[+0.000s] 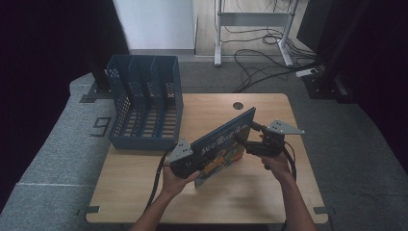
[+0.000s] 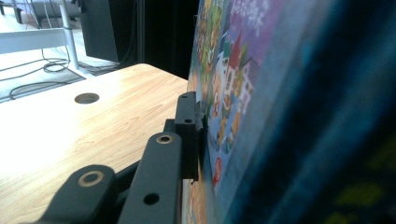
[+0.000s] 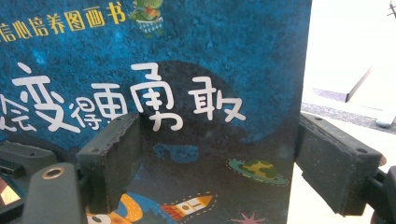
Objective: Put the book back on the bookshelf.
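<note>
A picture book [image 1: 223, 139] with a dark blue cover and white and yellow characters stands on its edge, tilted, over the middle of the wooden table [image 1: 269, 192]. My left gripper [image 1: 199, 163] is shut on the book's near lower end. In the left gripper view one black pad [image 2: 189, 130] lies flat against the illustrated cover [image 2: 243, 93], and the book hides the other jaw. My right gripper [image 1: 247, 133] is at the book's far upper end. In the right gripper view its jaws [image 3: 219, 154] stand wide apart, one pad in front of the cover [image 3: 196, 56], the other just past its edge.
A blue slotted file organiser [image 1: 144, 103] stands at the table's back left corner. A round cable hole [image 1: 238, 105] sits near the far edge. Beyond the table, desk legs and loose cables [image 1: 260, 57] lie on the floor.
</note>
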Action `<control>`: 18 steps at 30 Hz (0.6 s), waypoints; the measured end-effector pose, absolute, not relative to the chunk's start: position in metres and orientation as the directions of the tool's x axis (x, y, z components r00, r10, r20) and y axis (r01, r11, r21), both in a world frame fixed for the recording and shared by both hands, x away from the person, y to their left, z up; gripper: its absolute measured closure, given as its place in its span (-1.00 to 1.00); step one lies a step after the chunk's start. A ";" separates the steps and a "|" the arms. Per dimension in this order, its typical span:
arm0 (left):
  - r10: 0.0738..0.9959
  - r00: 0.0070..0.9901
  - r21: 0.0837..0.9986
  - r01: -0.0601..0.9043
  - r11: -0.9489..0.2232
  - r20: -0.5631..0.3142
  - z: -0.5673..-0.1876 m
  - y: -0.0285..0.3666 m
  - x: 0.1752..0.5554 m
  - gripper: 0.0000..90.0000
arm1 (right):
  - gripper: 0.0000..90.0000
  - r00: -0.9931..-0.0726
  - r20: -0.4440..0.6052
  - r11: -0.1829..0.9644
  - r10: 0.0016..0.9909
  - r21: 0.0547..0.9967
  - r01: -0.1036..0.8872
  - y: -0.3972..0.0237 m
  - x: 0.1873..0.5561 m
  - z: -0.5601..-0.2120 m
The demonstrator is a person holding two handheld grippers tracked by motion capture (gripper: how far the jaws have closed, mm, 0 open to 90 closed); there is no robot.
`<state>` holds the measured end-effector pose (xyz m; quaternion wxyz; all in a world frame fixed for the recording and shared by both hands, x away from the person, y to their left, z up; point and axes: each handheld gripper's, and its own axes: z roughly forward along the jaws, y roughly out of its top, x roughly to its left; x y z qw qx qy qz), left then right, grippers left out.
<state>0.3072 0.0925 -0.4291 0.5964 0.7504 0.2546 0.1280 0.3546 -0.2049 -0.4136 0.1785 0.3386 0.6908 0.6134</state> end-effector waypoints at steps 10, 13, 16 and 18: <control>0.569 0.820 0.965 0.194 -0.176 -0.061 -0.429 0.090 0.303 0.79 | -0.56 -0.689 0.187 -0.008 0.700 0.967 0.254 -0.210 0.349 -0.420; 0.592 0.804 0.966 0.198 -0.165 -0.063 -0.429 0.092 0.303 0.82 | -0.56 -0.671 0.207 -0.030 0.712 0.964 0.265 -0.216 0.340 -0.431; 0.598 0.794 0.966 0.227 -0.125 -0.109 -0.431 0.097 0.306 0.82 | -0.56 -0.649 0.223 -0.038 0.727 0.958 0.285 -0.224 0.331 -0.446; 0.605 0.786 0.966 0.237 -0.105 -0.127 -0.432 0.099 0.307 0.83 | -0.55 -0.637 0.239 -0.046 0.733 0.952 0.304 -0.230 0.326 -0.457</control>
